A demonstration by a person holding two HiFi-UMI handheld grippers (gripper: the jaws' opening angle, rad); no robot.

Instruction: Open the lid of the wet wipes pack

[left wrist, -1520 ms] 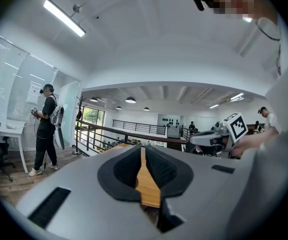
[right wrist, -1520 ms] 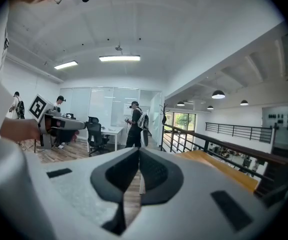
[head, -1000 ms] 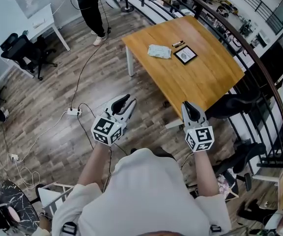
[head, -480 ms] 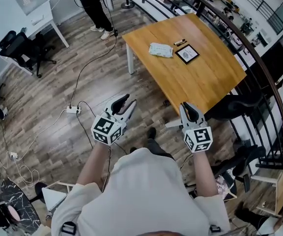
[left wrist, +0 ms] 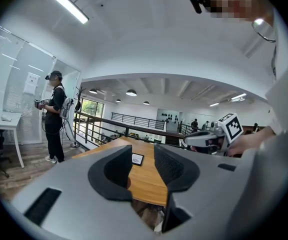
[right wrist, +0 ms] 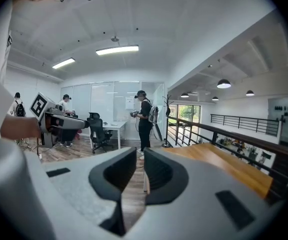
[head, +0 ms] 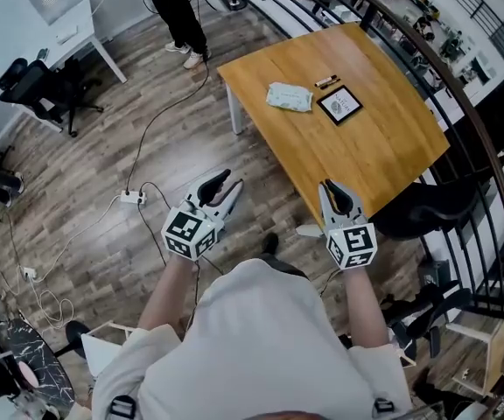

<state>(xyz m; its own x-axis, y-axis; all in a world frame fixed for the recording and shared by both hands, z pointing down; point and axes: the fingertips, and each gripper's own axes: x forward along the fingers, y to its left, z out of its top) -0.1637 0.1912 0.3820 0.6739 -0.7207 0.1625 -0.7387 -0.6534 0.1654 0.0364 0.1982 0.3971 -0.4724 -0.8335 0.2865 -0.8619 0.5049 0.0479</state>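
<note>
The wet wipes pack (head: 288, 96) lies flat on the table (head: 392, 160), near the table's far left corner, with a black-framed card (head: 339, 105) just beside it and a small dark stick (head: 326, 81) behind the card. Both grippers are well apart from the pack. The left gripper (head: 226, 183) hangs over the floor left of the table; its jaws have just been opening and stand wide, empty. The right gripper (head: 337, 191) is at the table's near edge, jaws a narrow gap apart, holding nothing
</note>
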